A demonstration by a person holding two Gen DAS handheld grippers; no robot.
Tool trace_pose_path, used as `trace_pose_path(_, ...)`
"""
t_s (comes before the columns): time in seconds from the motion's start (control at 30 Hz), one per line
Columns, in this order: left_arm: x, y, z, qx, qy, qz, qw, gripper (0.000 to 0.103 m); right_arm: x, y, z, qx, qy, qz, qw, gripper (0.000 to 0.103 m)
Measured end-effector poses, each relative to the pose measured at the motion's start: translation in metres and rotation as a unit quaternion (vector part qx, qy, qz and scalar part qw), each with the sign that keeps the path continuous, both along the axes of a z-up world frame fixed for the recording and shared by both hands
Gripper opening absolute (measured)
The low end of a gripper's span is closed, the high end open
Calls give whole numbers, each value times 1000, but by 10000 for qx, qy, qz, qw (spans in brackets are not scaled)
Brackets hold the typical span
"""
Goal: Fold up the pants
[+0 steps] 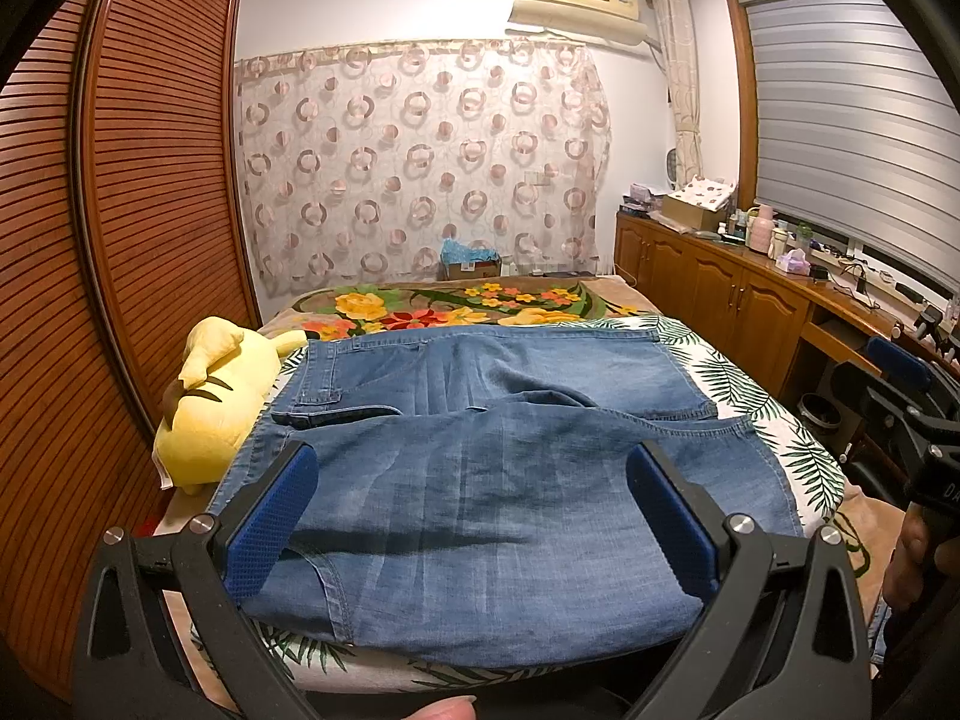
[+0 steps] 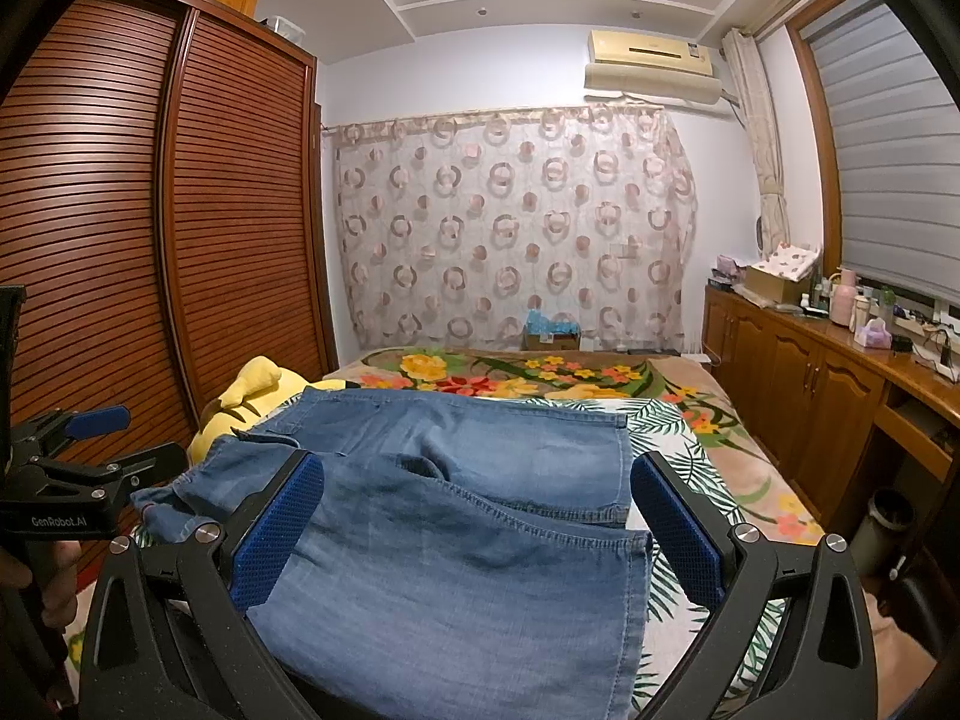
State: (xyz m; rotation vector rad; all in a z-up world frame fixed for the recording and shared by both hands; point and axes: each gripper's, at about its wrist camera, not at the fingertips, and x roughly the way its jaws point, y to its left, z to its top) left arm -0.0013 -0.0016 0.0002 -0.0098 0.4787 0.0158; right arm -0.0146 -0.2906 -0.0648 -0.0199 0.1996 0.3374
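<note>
Blue denim pants (image 1: 480, 450) lie spread across the bed, waistband at the left, one leg lying over the other toward me. They also show in the right wrist view (image 2: 456, 516), with the leg hems at the right. My left gripper (image 1: 474, 510) is open and empty, its blue pads above the near leg at the waist end. My right gripper (image 2: 480, 522) is open and empty above the near leg at the hem end. Each gripper shows at the edge of the other's view: the right one (image 1: 900, 396) and the left one (image 2: 78, 450).
A yellow plush toy (image 1: 210, 402) lies at the bed's left edge next to the waistband. A slatted wooden wardrobe (image 1: 120, 240) stands close on the left. A low wooden cabinet (image 1: 720, 282) with bottles and boxes runs along the right. A leaf-print sheet (image 1: 750, 384) and floral blanket (image 1: 450, 303) cover the bed.
</note>
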Motion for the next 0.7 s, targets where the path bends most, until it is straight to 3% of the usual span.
trace_pose_path(0.17, 1, -2, 11, -12, 99, -3, 10000, 103, 1, 0, -1, -16, 18, -14, 10000, 102)
trace_pose_path(0.7, 20, 41, -27, -123, 581, 176, 9981, 103, 23, 2, -5, -134, 352, -44, 9993, 102)
